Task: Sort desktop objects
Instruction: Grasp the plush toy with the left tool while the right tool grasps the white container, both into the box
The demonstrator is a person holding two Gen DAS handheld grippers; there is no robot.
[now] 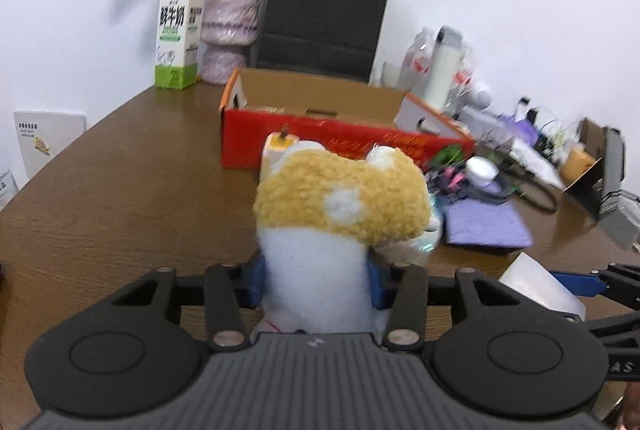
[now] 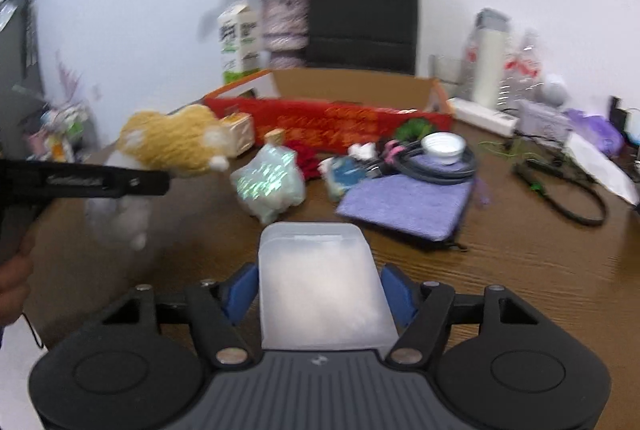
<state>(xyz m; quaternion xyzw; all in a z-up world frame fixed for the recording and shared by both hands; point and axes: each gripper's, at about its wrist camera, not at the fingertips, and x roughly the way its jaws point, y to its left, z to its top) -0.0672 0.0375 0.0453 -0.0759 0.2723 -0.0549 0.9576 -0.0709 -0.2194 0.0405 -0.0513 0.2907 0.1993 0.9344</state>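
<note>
My left gripper [image 1: 318, 280] is shut on a yellow and white plush toy [image 1: 340, 201], held above the brown table [image 1: 120, 189]. The toy also shows in the right wrist view [image 2: 176, 143], at the left. My right gripper [image 2: 320, 294] is shut on a translucent white plastic box [image 2: 320, 282], which also shows in the left wrist view [image 1: 540, 288]. An open red cardboard box [image 1: 320, 133] stands behind the toy, also seen in the right wrist view [image 2: 344, 121].
A pile lies right of the red box: purple cloth [image 2: 408, 203], shiny green packet [image 2: 270, 181], black cable [image 2: 432, 161], white cup [image 2: 442, 145]. A milk carton [image 1: 178, 33], flower vase [image 1: 228, 29] and black bag [image 1: 324, 17] stand at the back wall.
</note>
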